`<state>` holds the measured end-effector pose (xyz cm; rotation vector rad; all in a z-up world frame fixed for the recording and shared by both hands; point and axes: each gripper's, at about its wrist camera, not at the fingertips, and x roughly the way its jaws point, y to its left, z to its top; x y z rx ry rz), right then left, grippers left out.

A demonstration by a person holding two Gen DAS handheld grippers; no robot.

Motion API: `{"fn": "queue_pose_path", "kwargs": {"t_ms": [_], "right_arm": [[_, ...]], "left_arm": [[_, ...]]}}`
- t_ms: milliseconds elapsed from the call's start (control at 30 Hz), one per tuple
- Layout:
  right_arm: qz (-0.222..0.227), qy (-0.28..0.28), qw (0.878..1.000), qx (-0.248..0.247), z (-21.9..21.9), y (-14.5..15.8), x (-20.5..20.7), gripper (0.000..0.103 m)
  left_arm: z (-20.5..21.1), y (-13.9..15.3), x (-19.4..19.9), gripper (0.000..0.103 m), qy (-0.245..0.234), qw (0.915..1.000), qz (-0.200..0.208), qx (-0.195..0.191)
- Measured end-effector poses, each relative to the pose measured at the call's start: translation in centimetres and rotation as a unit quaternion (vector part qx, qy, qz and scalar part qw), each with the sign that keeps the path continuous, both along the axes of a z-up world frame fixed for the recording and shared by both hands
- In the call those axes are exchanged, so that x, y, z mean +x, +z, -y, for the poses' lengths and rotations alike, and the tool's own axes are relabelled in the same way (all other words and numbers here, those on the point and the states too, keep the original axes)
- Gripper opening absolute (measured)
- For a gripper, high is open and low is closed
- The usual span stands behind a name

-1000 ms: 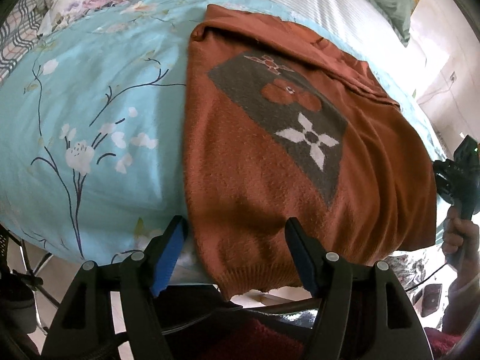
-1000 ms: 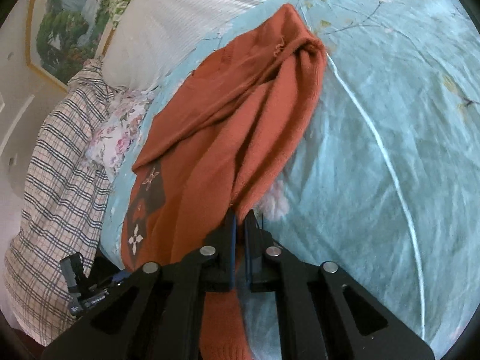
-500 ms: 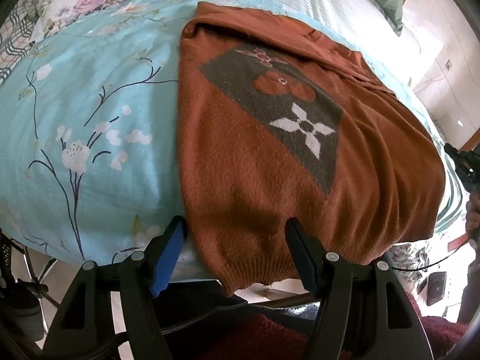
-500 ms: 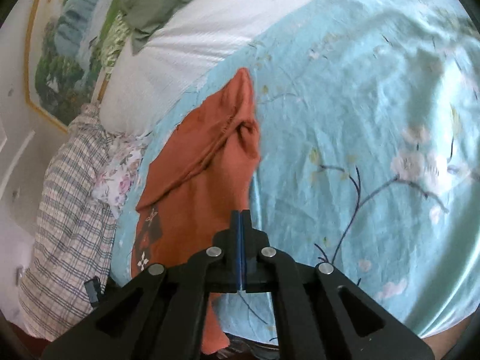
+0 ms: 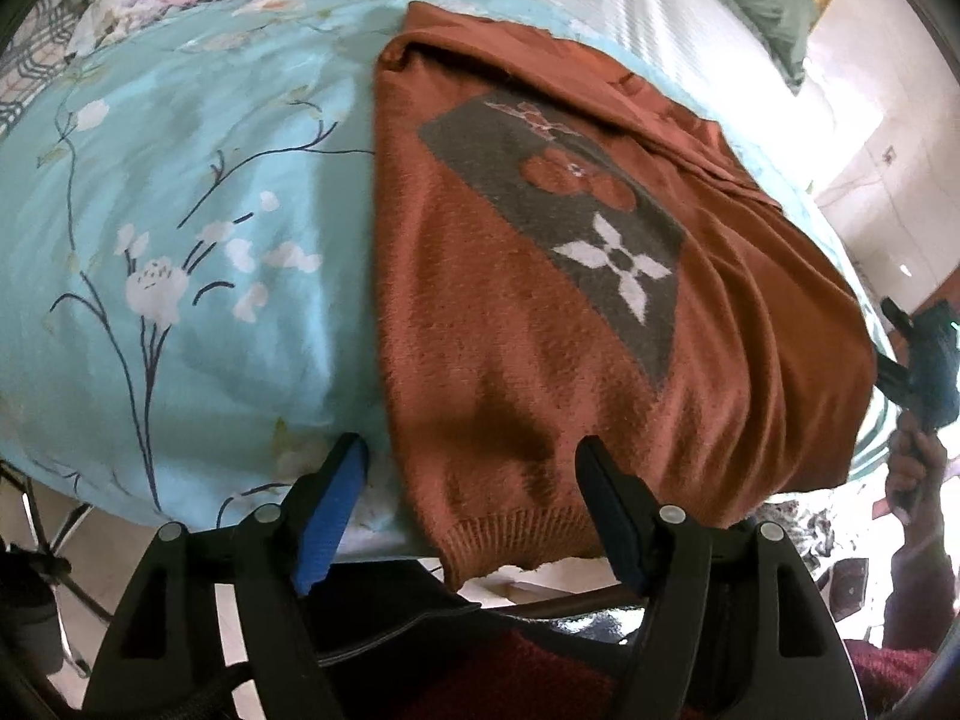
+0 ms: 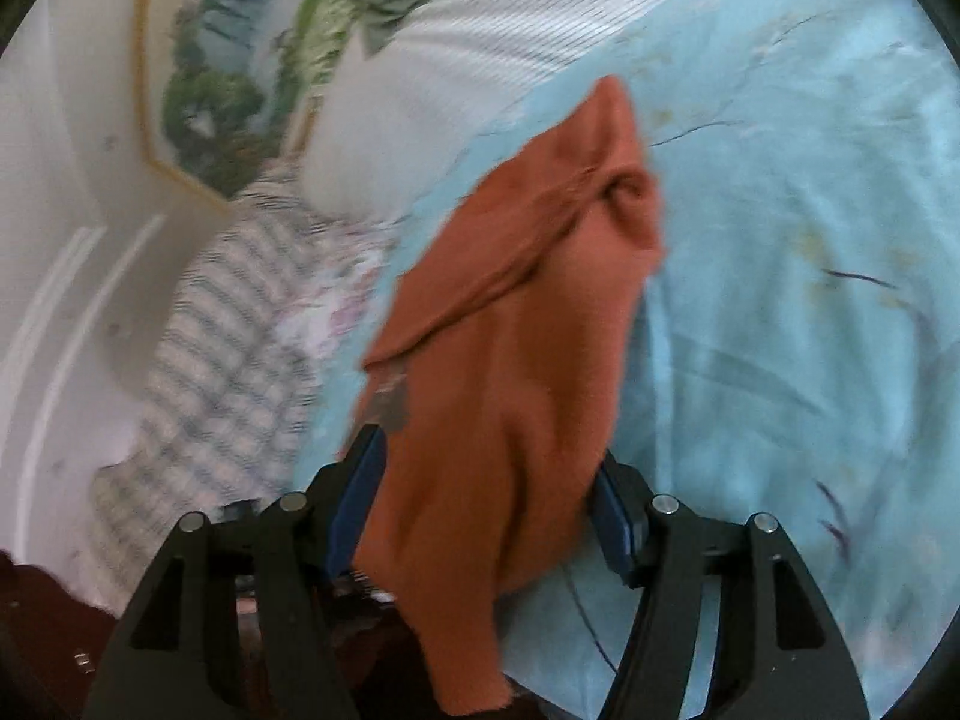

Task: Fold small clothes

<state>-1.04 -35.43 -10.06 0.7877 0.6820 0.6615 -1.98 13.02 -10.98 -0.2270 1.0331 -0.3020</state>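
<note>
left wrist view, sweater: the rust-orange sweater (image 5: 540, 312) lies flat on the pale blue floral bedsheet (image 5: 180, 252), grey flower panel facing up, its ribbed hem hanging just over the near edge of the bed; probably laid out this way so the sides can be folded inward.
left wrist view, left gripper: the left gripper (image 5: 471, 480) hovers over the hem corner, pointing down at it. its jaws are opening, wide apart, with the hem corner framed between them, but neither pad presses the knit, so it holds nothing. the wide stance looks like readiness to pinch the hem.
left wrist view, right side: at the far right edge the right gripper (image 5: 918, 354) shows as a dark shape in the person's hand (image 5: 912, 468), beside the sweater's right border.
right wrist view, sweater: seen along its length from the side, the sweater (image 6: 516, 360) runs away from the camera with a bunched fold near its far end and one strip trailing off the bed toward the bottom. the picture is blurred.
right wrist view, right gripper: the right gripper (image 6: 486, 486) has jaws that are opening, one either side of the sweater's edge; the cloth lies between them, loose and not clamped.
judgement: both tools sit at the near edge, likely to take fresh grips for the next fold.
</note>
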Motion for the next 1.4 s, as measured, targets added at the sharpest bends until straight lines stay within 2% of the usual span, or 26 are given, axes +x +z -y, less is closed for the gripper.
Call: {"fn": "queue_pose_path", "kwargs": {"t_ms": [67, 100, 200, 267, 333, 400, 467, 567, 667, 733, 833, 867, 900, 933, 967, 1000, 1100, 1233, 1300, 1400], "right_arm": [[0.008, 0.047, 0.998, 0.039, -0.3, -0.1, 0.6, 0.066], [0.012, 0.084, 0.995, 0.059, -0.8, -0.1, 0.6, 0.066], [0.009, 0.143, 0.988, 0.057, -2.0, -0.3, -0.1, 0.066], [0.005, 0.181, 0.982, 0.052, -3.0, -0.6, -1.3, 0.066], [0.014, 0.2, 0.977, 0.071, -3.2, -0.5, -2.5, 0.066], [0.031, 0.205, 0.972, 0.109, -2.8, -0.2, -3.3, 0.066], [0.038, 0.191, 0.973, 0.124, -2.3, -0.2, -3.5, 0.066], [0.01, 0.15, 0.986, 0.074, -2.1, -0.8, -2.9, 0.066], [-0.004, 0.14, 0.989, 0.053, -2.4, -1.3, -2.8, 0.064], [-0.002, 0.141, 0.99, 0.03, -3.0, -1.0, -3.2, 0.064], [0.002, 0.133, 0.991, 0.001, -3.6, -0.5, -3.6, 0.064], [0.004, 0.124, 0.992, 0.004, -3.4, -0.4, -3.7, 0.058], [0.006, 0.113, 0.993, 0.011, -3.1, -0.2, -3.7, 0.046], [0.008, 0.101, 0.995, 0.022, -2.5, -0.2, -3.7, 0.035], [0.008, 0.092, 0.995, 0.028, -2.2, -0.2, -3.8, 0.014], [0.005, 0.08, 0.996, 0.032, -1.7, -0.3, -3.8, 0.007], [0.003, 0.067, 0.997, 0.031, -0.8, -0.4, -4.4, 0.006], [0.021, 0.051, 0.995, 0.081, 1.0, -0.4, -5.7, 0.006], [0.014, 0.037, 0.996, 0.083, 1.9, -0.9, -5.7, 0.005], [-0.025, 0.048, 0.997, 0.056, 1.4, -2.3, -5.0, 0.009]], "left_arm": [[-0.3, 0.1, -0.1, 0.071, -0.01, 0.9998, 0.0, -0.017], [-0.4, 0.1, -0.1, 0.067, -0.014, 0.9995, -0.001, -0.028], [-0.7, 0.2, -0.1, 0.056, -0.032, 0.9978, -0.003, -0.059], [-0.6, 0.0, -0.3, 0.045, -0.04, 0.9976, -0.001, -0.056], [-0.7, -0.1, -0.4, 0.021, -0.048, 0.9977, 0.003, -0.047], [-1.2, 0.0, -0.4, 0.005, -0.053, 0.9974, 0.003, -0.049], [-2.0, 0.1, -0.2, 0.004, -0.051, 0.9961, 0.003, -0.071], [-2.5, -0.6, 0.2, 0.006, -0.041, 0.9962, -0.019, -0.074], [-2.7, -1.2, 0.3, 0.015, -0.041, 0.9948, -0.031, -0.088], [-2.5, -1.3, 0.2, 0.025, -0.045, 0.994, -0.033, -0.094], [-1.6, -1.1, -0.1, 0.029, -0.059, 0.9943, -0.027, -0.084], [-1.3, -1.1, -0.1, 0.028, -0.063, 0.9944, -0.023, -0.082], [-0.7, -0.9, -0.1, 0.019, -0.067, 0.9948, -0.016, -0.076], [-0.4, -0.8, -0.1, 0.003, -0.071, 0.995, -0.011, -0.069], [-0.2, -0.6, -0.1, 0.002, -0.074, 0.9954, -0.005, -0.061], [-0.1, -0.4, -0.2, 0.004, -0.075, 0.9955, 0.001, -0.059], [-0.7, 0.2, -0.6, 0.003, -0.075, 0.995, 0.018, -0.063], [-1.7, 0.7, -1.1, 0.003, -0.069, 0.9942, 0.035, -0.075], [-2.3, 0.3, -1.1, 0.003, -0.063, 0.9936, 0.03, -0.089], [-2.4, -0.8, -0.5, 0.005, -0.065, 0.9938, 0.0, -0.09]]}}
